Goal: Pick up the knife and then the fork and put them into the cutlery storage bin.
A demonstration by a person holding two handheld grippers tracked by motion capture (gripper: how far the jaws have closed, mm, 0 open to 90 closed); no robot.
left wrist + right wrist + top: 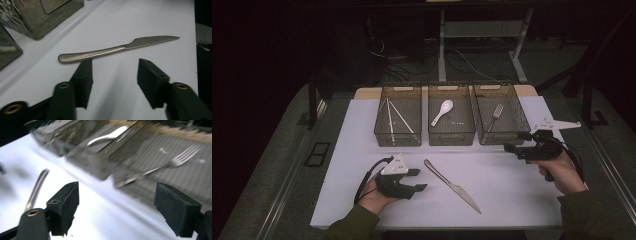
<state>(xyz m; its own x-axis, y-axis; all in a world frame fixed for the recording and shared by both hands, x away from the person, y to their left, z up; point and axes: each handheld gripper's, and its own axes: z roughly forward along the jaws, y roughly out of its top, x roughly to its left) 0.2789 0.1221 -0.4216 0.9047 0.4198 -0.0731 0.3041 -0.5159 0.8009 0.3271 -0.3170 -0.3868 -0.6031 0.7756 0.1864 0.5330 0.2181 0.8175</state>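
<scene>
You are holding your left gripper (418,180) just beside the handle end of the table knife (452,185), which is lying flat on the white table (512,195) in front of the three bins; its jaws are standing partly open with nothing between them. The left gripper view is showing you lettering stamped on the knife handle (75,56), with one jaw tip almost at the handle and no pad pressing on it. Your right gripper (518,142) is hanging well to the right of the knife, by the front wall of the right bin (504,135), jaws wide apart and empty. The right gripper view, though blurred, is showing the fork (175,161) through that wall. You are looking at three bins: chopsticks (393,116) in the left, one white spoon (442,111) in the middle, one fork in the right.
</scene>
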